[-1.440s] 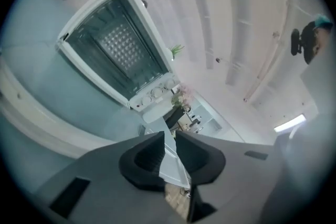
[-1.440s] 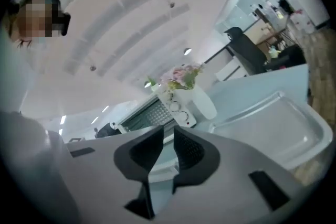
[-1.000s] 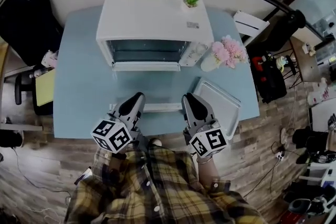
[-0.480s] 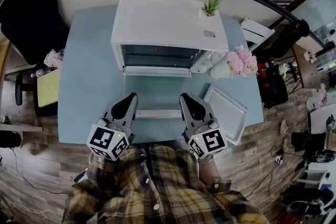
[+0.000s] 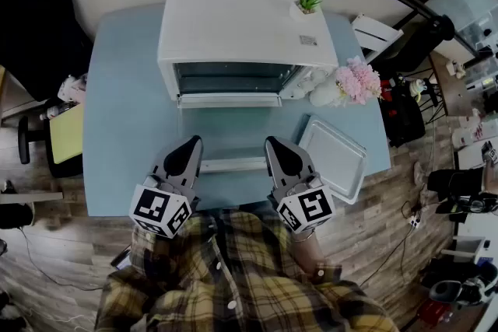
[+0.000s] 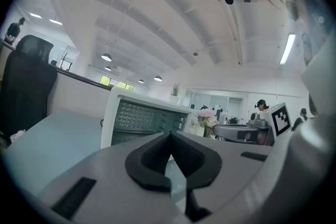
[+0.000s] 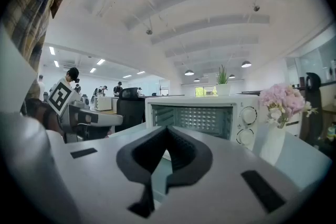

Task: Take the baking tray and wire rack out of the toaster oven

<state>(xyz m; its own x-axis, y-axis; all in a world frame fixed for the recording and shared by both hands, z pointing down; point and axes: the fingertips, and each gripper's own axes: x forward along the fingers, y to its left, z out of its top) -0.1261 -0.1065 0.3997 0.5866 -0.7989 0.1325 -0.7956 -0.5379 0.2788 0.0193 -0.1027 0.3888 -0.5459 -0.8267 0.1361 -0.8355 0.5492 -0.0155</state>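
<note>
The left hand-held gripper (image 5: 189, 145) hovers over the desk's (image 5: 124, 128) near edge, jaws pressed together, empty. A pale bar (image 5: 233, 164) lies between it and the right hand-held gripper (image 5: 276, 145), whose jaws have just closed, also empty. The baking tray (image 5: 334, 159) lies on the desk just right of that, outside the open toaster oven (image 5: 241, 19).

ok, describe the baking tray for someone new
Start at the white toaster oven on the light blue table. Front right of it lies the baking tray: flat, pale, rectangular, rimmed and empty, unlike the upright pink flowers behind it.
</note>
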